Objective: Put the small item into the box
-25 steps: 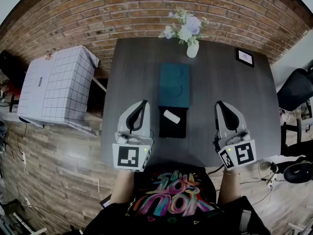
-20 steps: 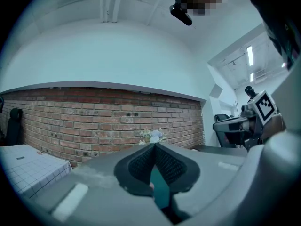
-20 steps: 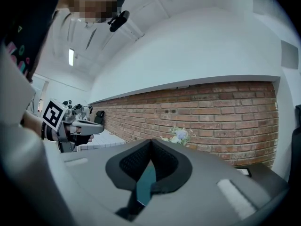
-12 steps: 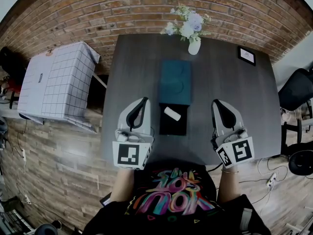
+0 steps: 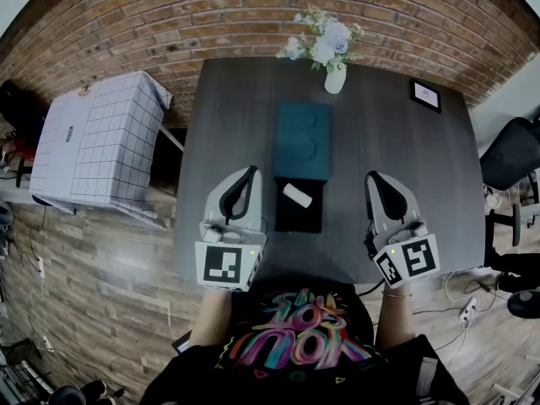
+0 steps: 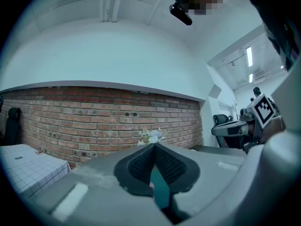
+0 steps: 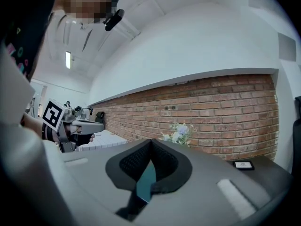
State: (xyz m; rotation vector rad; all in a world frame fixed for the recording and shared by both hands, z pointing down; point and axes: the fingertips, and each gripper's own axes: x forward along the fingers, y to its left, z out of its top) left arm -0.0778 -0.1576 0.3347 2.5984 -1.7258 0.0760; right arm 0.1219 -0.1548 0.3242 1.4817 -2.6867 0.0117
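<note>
A small white item (image 5: 297,196) lies inside an open black box (image 5: 301,218) near the table's front middle. Behind the box, a teal lid (image 5: 302,142) lies flat on the table. My left gripper (image 5: 251,170) hovers just left of the box, jaws together with nothing between them. My right gripper (image 5: 371,175) is to the right of the box, a little farther away, also shut and empty. In the left gripper view the left gripper (image 6: 154,145) has its pads meeting at the tip. In the right gripper view the right gripper (image 7: 150,140) looks the same.
The dark table (image 5: 228,116) carries a white vase of flowers (image 5: 335,81) at the back edge and a small picture frame (image 5: 424,96) at the back right. A white checked cover (image 5: 101,146) stands left of the table and a black chair (image 5: 510,154) to the right.
</note>
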